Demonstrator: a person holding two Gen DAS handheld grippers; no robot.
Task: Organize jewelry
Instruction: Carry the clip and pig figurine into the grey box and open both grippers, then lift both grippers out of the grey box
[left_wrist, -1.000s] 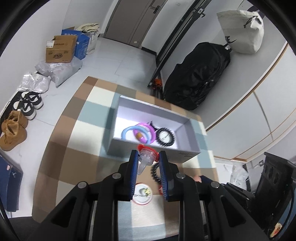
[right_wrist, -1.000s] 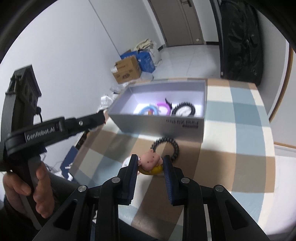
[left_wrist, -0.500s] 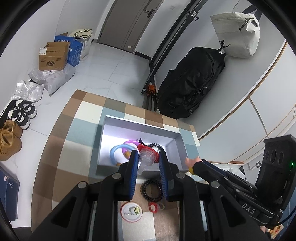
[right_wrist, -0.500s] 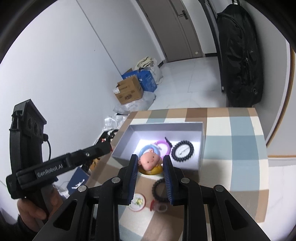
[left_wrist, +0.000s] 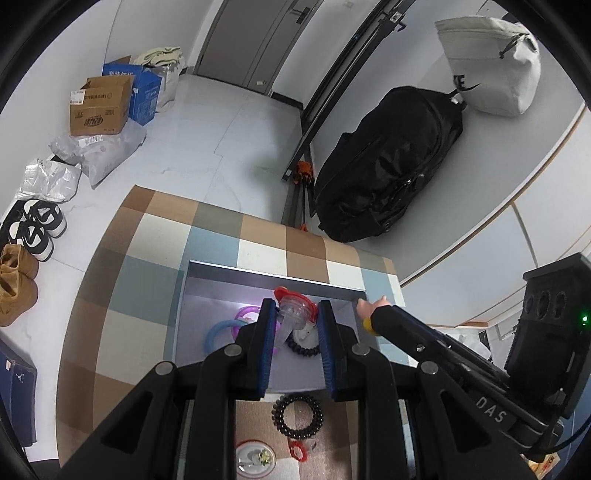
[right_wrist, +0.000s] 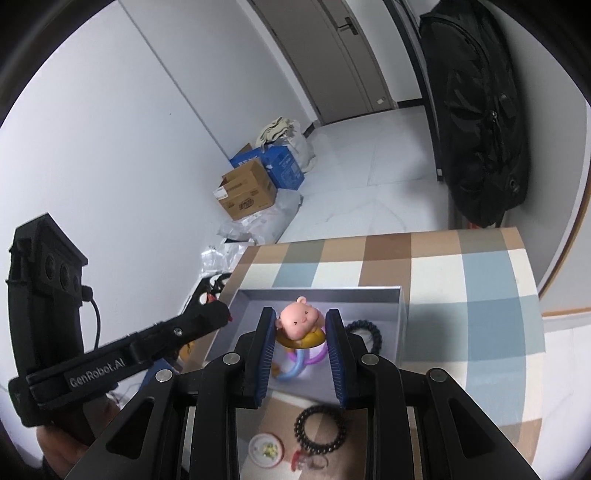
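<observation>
Both grippers are loaded and hanging over the grey box (left_wrist: 221, 273), which sits on the checked tablecloth (left_wrist: 147, 236) at lower centre of both views. The right gripper (right_wrist: 301, 332) is closed on a small pink doll-head ring (right_wrist: 299, 320) with a yellow band under it; the left gripper (left_wrist: 295, 325) is pinched narrow on a clear, red-capped charm (left_wrist: 293, 312). Each piece sits between its jaws and directly above the box interior, so the drop direction is straight down from both, no sideways travel needed as far as I can judge. Already in the box: pastel plastic bangles (left_wrist: 221, 328) toward the left side and a dark bead bracelet (right_wrist: 365, 332) toward the right wall. Box long axis runs left-right across both frames, and both grippers point in over its near long wall. In the left view the right gripper's tip shows at the box's right end, so right takes the right half and left the middle. Neither looks clearly nearer to the floor of the box; can't tell the heights. Not yet sorted, on the cloth in front of the box at the bottom of the frame: a black coil bracelet (left_wrist: 297, 415), a round white dish (left_wrist: 255, 456) holding something small, and a small red-and-clear ring (left_wrist: 301, 448). Risk I'd guess: two releases at once could tangle with the bangles.
</observation>
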